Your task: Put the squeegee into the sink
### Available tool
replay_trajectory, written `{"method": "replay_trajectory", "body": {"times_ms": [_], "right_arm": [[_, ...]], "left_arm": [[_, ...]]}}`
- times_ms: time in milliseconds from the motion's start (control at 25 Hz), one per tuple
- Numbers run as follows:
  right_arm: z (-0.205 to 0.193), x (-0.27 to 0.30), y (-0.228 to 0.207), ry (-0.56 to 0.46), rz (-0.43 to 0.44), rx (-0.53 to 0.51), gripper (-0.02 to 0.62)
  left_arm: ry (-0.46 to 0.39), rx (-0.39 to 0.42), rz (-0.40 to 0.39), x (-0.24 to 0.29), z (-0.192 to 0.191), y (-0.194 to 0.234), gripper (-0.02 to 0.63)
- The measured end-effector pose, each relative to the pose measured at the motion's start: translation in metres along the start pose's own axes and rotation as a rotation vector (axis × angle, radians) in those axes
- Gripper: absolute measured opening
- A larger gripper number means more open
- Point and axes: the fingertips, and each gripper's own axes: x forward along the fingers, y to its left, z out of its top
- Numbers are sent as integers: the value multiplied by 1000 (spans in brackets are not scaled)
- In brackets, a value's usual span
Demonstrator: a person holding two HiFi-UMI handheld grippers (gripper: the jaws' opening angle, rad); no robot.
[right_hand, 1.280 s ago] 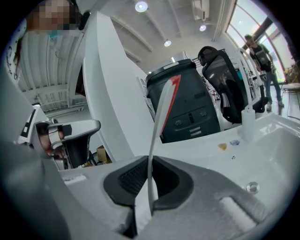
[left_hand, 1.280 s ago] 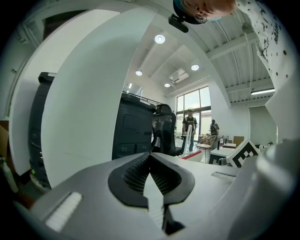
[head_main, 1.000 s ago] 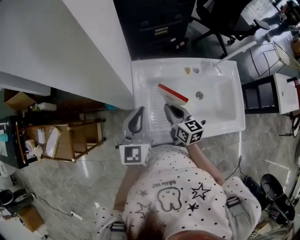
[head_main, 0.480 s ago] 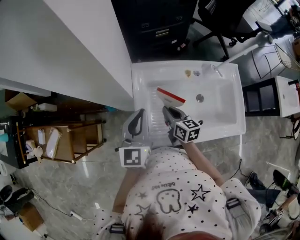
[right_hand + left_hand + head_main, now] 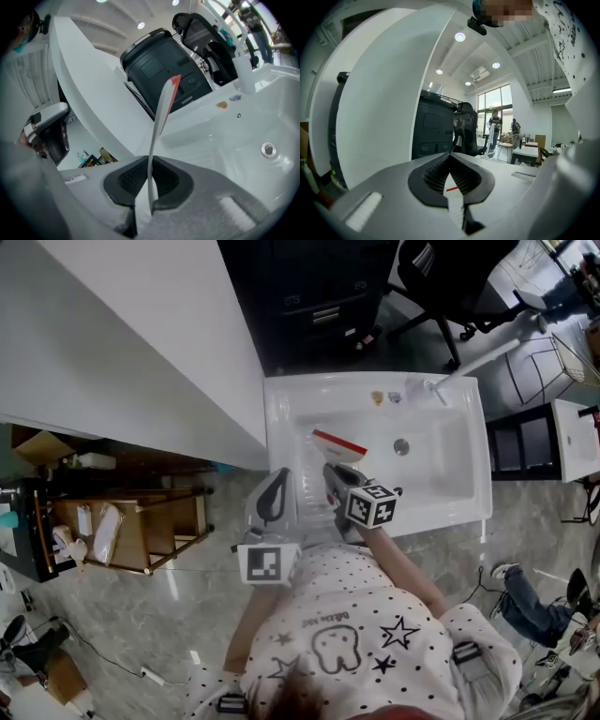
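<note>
My right gripper (image 5: 335,472) is shut on the white handle of the squeegee (image 5: 338,443), whose red-edged blade hangs over the left half of the white sink (image 5: 465,498). In the right gripper view the squeegee (image 5: 161,115) stands up from between the pads of the right gripper (image 5: 149,180), with the sink basin (image 5: 243,122) and its drain (image 5: 267,149) below and to the right. My left gripper (image 5: 274,486) rests over the sink's near left rim; in its own view the left gripper (image 5: 451,177) has its pads together with nothing between them.
A faucet (image 5: 427,386) stands at the sink's far rim and the drain (image 5: 401,446) lies mid-basin. A large white counter (image 5: 122,343) runs to the left. A wooden rack (image 5: 122,521) sits lower left, an office chair (image 5: 450,277) and black cabinet (image 5: 309,296) behind the sink.
My right gripper has sunk a little with the squeegee toward the sink's left side, and the blade has rolled somewhat. The left gripper has stayed where it was.
</note>
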Motion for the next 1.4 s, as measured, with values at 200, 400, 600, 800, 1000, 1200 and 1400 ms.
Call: {"method": "replay_trajectory", "body": {"times_ms": [200,400,600,800,1000,1200,1400], "right_arm": [[-7,11,-8,29,10,41,17],[-11,19,-14,41,20,110,18],[-18,25,-22,64,14,162,18],[-22,28,-26,78,15,189,20],[-26,30,-36,88,2,227,20],[-30,34,-44,115,-3,284,21],[-32,35,-45,119,4,316,23]], "left_arm": [[5,3,-6,3,0,0,-3],[15,6,-7,5,-2,0,-3],[16,3,-1,7,-3,2,-3],[27,6,1,7,-6,2,-3],[28,4,7,7,-6,2,-3],[32,3,12,9,-6,3,-3],[35,12,13,7,-7,3,-3]]}}
